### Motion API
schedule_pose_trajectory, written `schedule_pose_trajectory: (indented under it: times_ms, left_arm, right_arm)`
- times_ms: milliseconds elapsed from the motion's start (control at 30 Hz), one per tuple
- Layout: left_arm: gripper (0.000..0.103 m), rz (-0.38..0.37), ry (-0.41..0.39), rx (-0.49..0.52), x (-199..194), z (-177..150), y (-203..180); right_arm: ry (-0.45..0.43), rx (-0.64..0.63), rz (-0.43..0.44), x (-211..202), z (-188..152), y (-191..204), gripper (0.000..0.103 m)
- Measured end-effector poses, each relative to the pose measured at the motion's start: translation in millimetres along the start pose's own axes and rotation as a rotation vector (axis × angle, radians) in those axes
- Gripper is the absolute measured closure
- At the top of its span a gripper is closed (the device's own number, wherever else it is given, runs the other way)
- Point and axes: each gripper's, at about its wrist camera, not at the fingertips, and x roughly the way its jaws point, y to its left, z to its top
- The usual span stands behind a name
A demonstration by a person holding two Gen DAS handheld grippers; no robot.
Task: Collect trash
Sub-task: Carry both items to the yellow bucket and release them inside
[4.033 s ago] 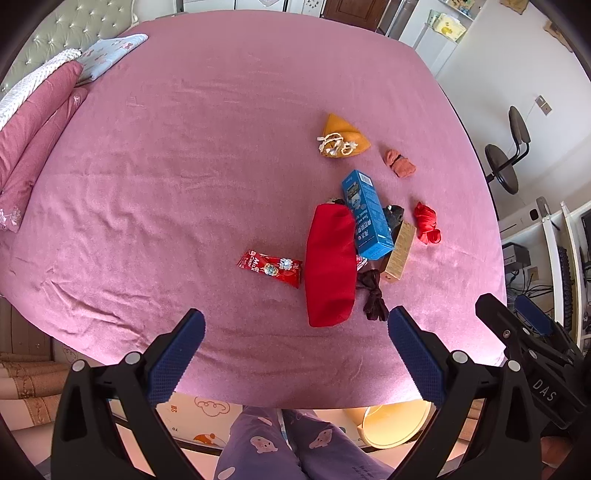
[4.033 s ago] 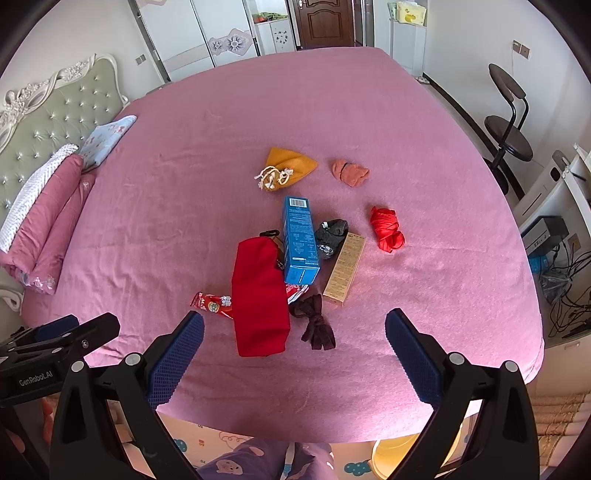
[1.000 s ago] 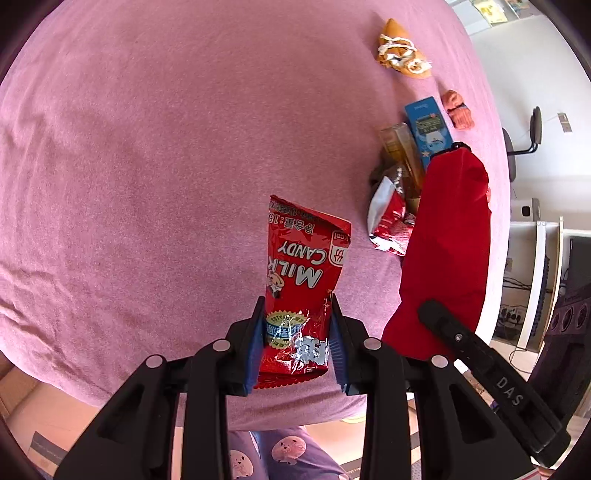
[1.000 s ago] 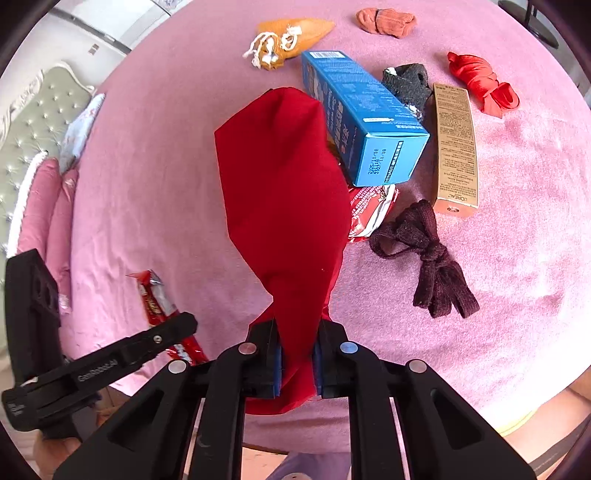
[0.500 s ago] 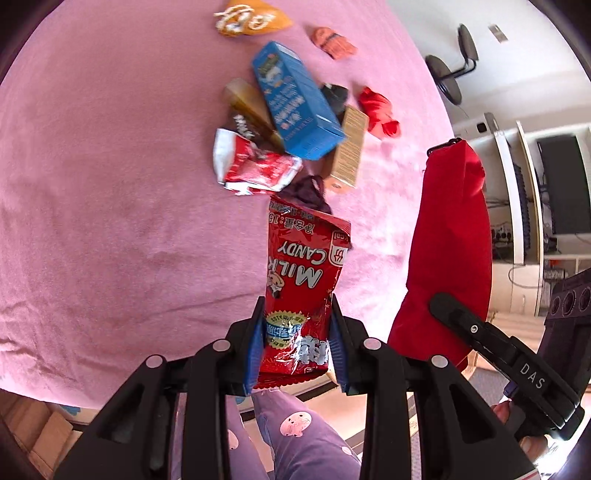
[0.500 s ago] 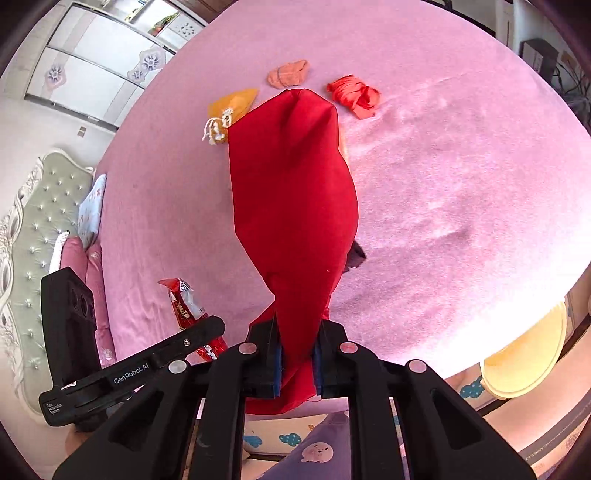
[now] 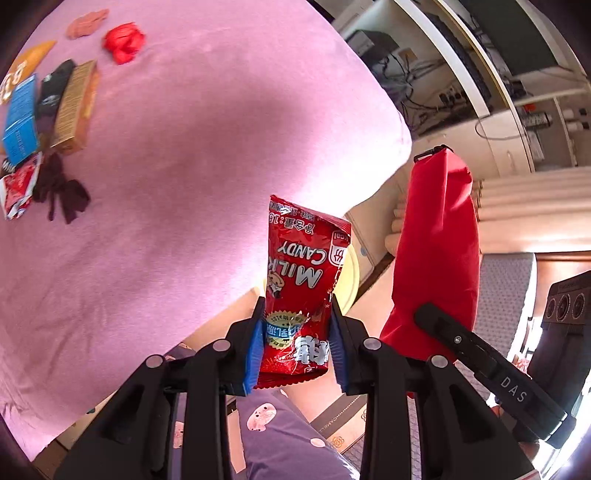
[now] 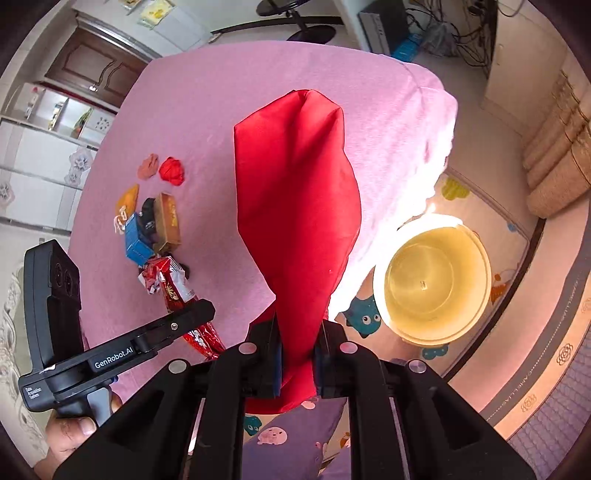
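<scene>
Pink bedspread (image 7: 166, 155) across a wide bed, cartoon-print play mat (image 8: 454, 192) on the floor beside it, wardrobes and a dark door beyond.

Left gripper (image 7: 297, 345): fingers clamped on the lower end of a red milk candy wrapper (image 7: 304, 273), wrapper standing up from the blue pads (image 7: 255, 350), past the bed's edge, a pale yellow rim showing just behind it. Same wrapper seen edge-on in the right wrist view, under the left gripper's black body.

Right gripper (image 8: 297, 354): fingers closed tight on the narrow end of a red fabric bag (image 8: 295, 192), bag rising upright and billowing wider above the grip, hanging over the corner of the bed.

Yellow bucket (image 8: 432, 328) on the mat, just right of the red bag, nothing visible inside.

Left on the bedspread, well apart from both grippers: blue carton (image 7: 20, 118), tan box (image 7: 74, 107), crumpled red-and-white wrapper (image 7: 16, 188), dark knotted cloth (image 7: 61, 192), red bundle (image 7: 123, 40), salmon cloth (image 7: 86, 22), orange pouch (image 7: 31, 53).

Purple patterned trouser leg (image 7: 284, 439) below the fingers.
</scene>
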Motion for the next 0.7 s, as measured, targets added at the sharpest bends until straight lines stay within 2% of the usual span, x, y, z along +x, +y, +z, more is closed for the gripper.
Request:
schedule_pose_trajectory:
  times_ms: [167, 333, 467, 600, 633, 667, 700]
  left_arm:
    - [0.071, 0.016, 0.105, 0.127, 59, -3, -67]
    - [0.071, 0.052, 0.205, 0.211, 119, -13, -109]
    - [0.071, 0.115, 0.251, 0.289, 163, -13, -124]
    - [0.069, 0.109, 0.281, 0.287, 190, -5, -132]
    - [0.067, 0.106, 0.28, 0.284, 193, -3, -134]
    - [0.049, 0.107, 0.28, 0.281, 194, 0, -132]
    - [0.036, 0.118, 0.274, 0.275, 194, 3, -132]
  right_arm:
    - [-0.016, 0.099, -0.064, -10, -13, -67, 0.091]
    - [0.028, 0.24, -0.063, 5, -29, -126, 0.091]
    - [0.058, 0.285, -0.057, 16, -37, -156, 0.091]
    - [0.071, 0.285, -0.049, 25, -35, -171, 0.091]
    - [0.074, 0.28, -0.048, 27, -34, -171, 0.09]
    - [0.075, 0.274, -0.047, 28, -33, -172, 0.087]
    - [0.076, 0.266, -0.053, 28, -32, -174, 0.084]
